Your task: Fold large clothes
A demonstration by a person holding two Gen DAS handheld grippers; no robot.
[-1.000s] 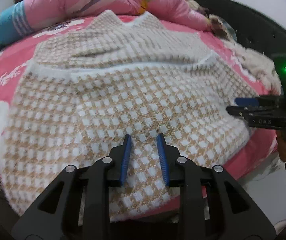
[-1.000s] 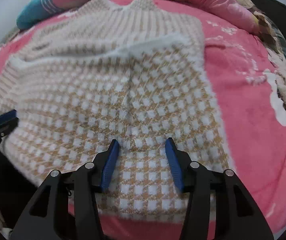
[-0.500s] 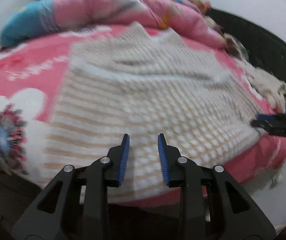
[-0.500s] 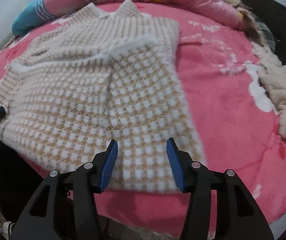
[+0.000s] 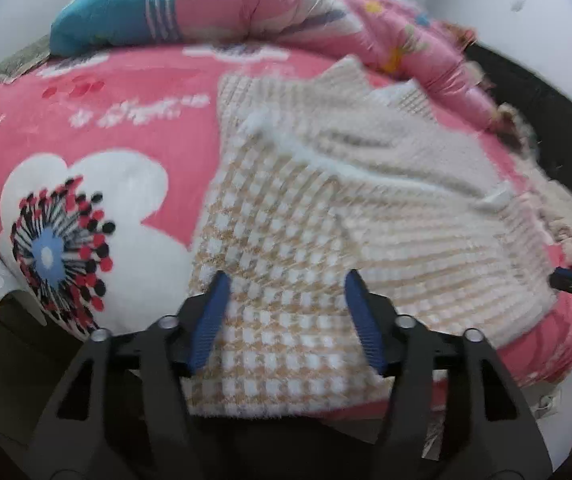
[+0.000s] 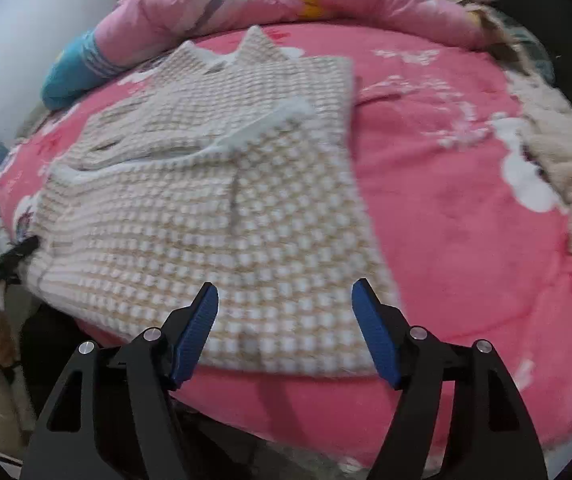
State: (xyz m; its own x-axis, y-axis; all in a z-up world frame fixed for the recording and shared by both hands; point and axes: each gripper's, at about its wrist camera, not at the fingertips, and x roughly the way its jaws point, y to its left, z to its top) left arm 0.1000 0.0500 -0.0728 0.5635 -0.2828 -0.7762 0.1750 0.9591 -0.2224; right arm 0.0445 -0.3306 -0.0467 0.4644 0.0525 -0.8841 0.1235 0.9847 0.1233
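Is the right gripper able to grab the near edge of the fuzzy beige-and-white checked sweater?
Probably yes. The right gripper is open just above the beige-and-white checked sweater, whose near hem lies flat and uncovered on the pink blanket.

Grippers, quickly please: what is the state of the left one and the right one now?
Left gripper: open, holding nothing, above the hem of the beige and white checked knit sweater.
Right gripper: open, holding nothing, above the same hem.

Soft, even indoor light — motion-blurred, smeared most toward the bent, dark-vignetted fisheye edges.
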